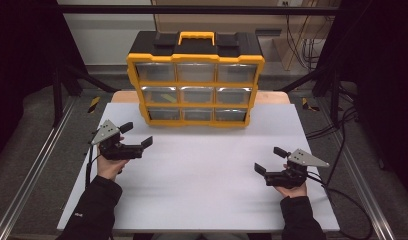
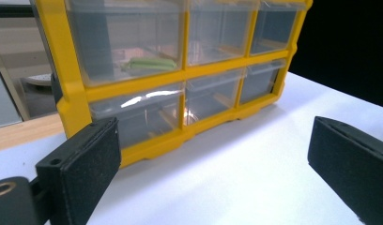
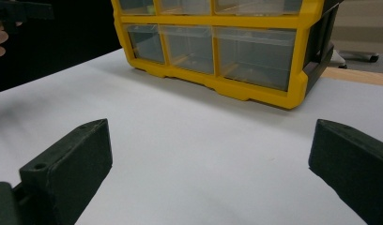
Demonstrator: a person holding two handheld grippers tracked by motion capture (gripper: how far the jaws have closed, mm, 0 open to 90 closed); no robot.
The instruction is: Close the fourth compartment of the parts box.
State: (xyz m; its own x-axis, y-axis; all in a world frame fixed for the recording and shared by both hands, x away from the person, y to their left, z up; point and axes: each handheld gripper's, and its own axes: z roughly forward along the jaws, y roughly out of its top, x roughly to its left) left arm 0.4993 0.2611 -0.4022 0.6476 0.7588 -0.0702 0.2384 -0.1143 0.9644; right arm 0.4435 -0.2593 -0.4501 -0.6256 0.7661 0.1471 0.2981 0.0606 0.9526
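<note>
Both claws, left claw [image 1: 139, 134] and right claw [image 1: 270, 160], are resting spread wide and empty over the white desk [image 1: 202, 170], flanking bare surface, while the yellow drawer organizer [image 1: 196, 80] is standing upright at the far edge.

No legible text, label, brand, number or sign found. A small pale mark on the person's left sleeve [image 1: 81, 215], lower left of the high view, is too blurred to read.
</note>
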